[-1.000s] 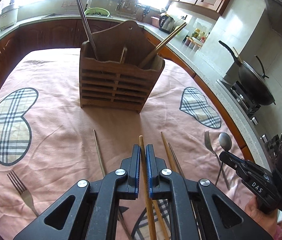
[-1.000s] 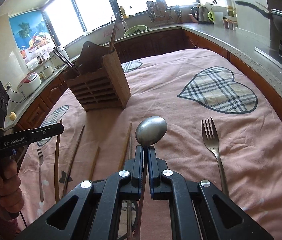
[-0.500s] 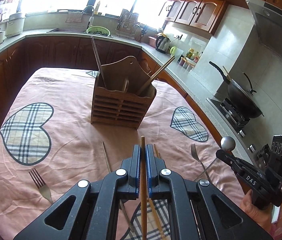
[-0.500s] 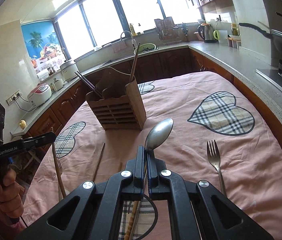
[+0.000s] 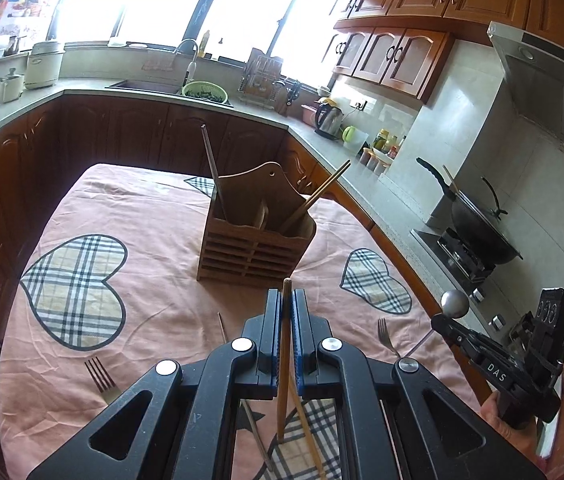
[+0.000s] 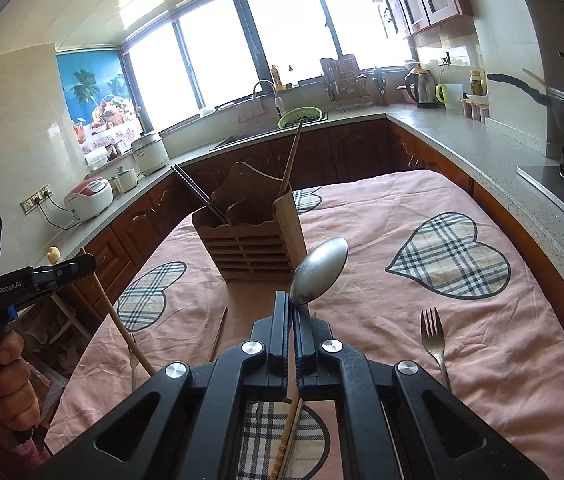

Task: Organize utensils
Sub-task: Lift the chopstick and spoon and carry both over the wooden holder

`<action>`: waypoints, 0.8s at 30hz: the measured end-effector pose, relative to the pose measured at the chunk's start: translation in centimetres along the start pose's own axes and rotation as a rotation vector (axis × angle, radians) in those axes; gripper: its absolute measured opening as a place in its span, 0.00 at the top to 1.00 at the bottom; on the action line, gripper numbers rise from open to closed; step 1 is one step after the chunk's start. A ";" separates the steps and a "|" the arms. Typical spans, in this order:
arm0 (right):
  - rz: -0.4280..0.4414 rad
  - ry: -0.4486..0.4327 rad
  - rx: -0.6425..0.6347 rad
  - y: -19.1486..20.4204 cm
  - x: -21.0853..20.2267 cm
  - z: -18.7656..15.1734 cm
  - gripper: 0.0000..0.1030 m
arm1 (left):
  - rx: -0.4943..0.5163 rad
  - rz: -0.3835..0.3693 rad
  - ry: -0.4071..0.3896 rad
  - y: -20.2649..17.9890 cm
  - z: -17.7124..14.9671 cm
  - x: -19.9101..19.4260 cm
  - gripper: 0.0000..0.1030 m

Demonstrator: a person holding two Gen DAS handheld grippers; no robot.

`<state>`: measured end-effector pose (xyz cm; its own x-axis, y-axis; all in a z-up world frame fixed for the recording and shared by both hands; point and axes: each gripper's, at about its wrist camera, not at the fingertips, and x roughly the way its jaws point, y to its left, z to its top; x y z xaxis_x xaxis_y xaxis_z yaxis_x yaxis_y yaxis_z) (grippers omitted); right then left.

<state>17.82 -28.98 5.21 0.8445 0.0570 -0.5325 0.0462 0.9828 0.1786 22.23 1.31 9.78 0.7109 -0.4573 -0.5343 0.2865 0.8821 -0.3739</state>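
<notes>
Both grippers pointed downward toward the far utensil holder (image 5: 256, 236). The left gripper (image 5: 286, 300) pinched a wooden chopstick (image 5: 284, 360), the right gripper (image 6: 293, 304) a spoon (image 6: 318, 270). Both had risen off the tablecloth (image 5: 154, 304) since a second earlier.

Left wrist view: you look forward and downward along the left gripper (image 5: 286, 300) from above the near edge of the pink tablecloth (image 5: 154, 304), facing the wooden utensil holder (image 5: 256, 240) and the stove-side counter. Right wrist view: you look likewise along the right gripper (image 6: 293, 305), facing the utensil holder (image 6: 252, 246) and windows. Both views share the holder, the tablecloth (image 6: 482, 320), and each shows the opposite gripper at its edge.
</notes>
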 end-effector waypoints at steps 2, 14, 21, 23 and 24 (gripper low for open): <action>0.002 -0.005 -0.003 0.2 -0.1 0.2 0.98 | -0.005 0.000 -0.010 0.2 0.2 -0.2 0.97; 0.016 -0.037 -0.013 0.7 0.1 1.4 0.98 | -0.025 0.001 -0.081 1.4 1.5 -1.7 0.97; 0.021 -0.046 -0.010 0.9 0.7 2.0 0.98 | -0.040 -0.001 -0.106 1.9 2.2 -1.9 0.97; 0.023 -0.052 -0.011 0.9 0.9 2.3 0.98 | -0.044 -0.002 -0.117 2.1 2.7 -1.9 0.97; 0.023 -0.056 -0.011 1.0 1.0 2.5 0.98 | -0.045 -0.002 -0.124 2.2 2.9 -1.9 0.97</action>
<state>20.07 -28.41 6.87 0.8740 0.0702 -0.4808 0.0204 0.9833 0.1808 23.33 4.43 12.15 0.7851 -0.4394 -0.4365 0.2612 0.8739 -0.4100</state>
